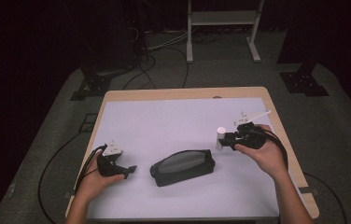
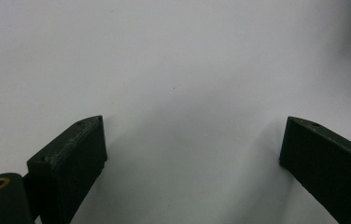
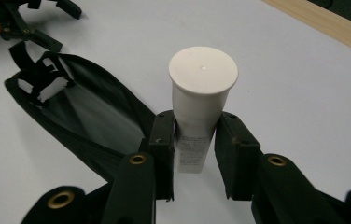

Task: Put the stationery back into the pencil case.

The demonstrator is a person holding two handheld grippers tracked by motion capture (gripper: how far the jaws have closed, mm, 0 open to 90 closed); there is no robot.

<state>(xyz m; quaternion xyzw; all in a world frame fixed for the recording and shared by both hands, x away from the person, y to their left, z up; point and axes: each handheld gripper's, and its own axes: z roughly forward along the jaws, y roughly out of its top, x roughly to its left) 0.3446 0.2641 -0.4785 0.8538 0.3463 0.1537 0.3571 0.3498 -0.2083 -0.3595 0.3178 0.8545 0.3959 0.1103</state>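
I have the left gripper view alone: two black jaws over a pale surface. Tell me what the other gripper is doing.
Observer: The right gripper is shut on a white tube, cap end away from the hand.
Operator: Say what lies between the two grippers.
Observer: A black pouch with a mesh panel, lying flat on the table.
Operator: Report my own gripper's place.
Observer: The left gripper sits just left of the pouch, jaws wide apart and empty.

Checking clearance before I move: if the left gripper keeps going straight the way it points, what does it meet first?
Probably the black pouch: the left gripper points at its near end across bare white table, though depth is unclear.
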